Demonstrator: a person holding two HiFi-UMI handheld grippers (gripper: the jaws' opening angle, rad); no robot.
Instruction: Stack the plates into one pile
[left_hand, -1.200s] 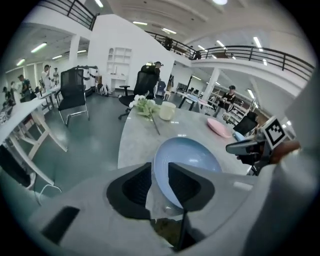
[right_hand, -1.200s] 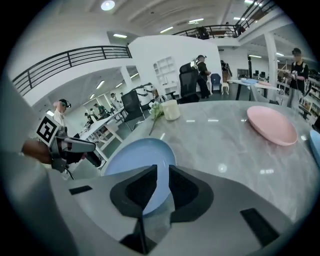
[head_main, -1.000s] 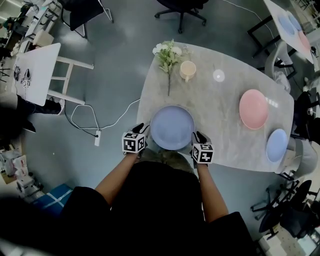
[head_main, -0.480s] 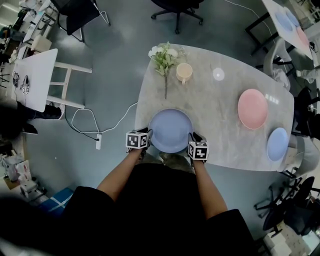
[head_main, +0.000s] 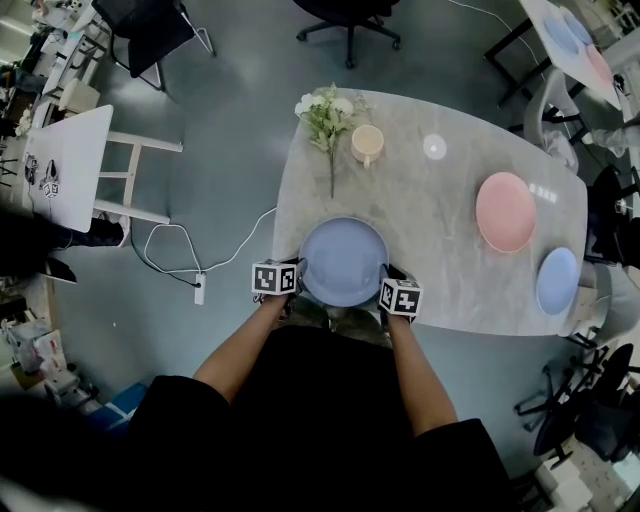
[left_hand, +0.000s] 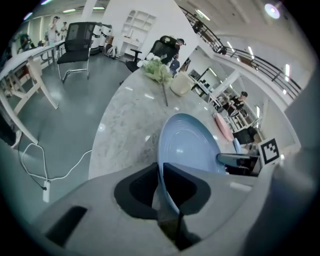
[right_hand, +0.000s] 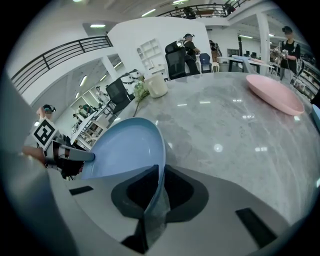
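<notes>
A large pale-blue plate (head_main: 343, 262) lies at the near edge of the marble table (head_main: 430, 220). My left gripper (head_main: 298, 272) is at its left rim and my right gripper (head_main: 386, 280) at its right rim. In the left gripper view the plate's rim (left_hand: 192, 147) runs between the closing jaws of the left gripper (left_hand: 161, 170), which pinch it. The right gripper view shows the same: the rim (right_hand: 127, 147) is pinched in the closing jaws of the right gripper (right_hand: 161, 172). A pink plate (head_main: 506, 211) and a small blue plate (head_main: 556, 281) lie at the table's right end.
At the far left of the table stand a cream mug (head_main: 366, 144) and a sprig of white flowers (head_main: 325, 115), with a small white disc (head_main: 434, 147) beside them. A cable and power strip (head_main: 199, 288) lie on the floor to the left. Chairs and other tables surround.
Both grippers have come inward from beside the large blue plate to sit tight against its left and right rims. The plate itself has stayed at the table's near edge.
</notes>
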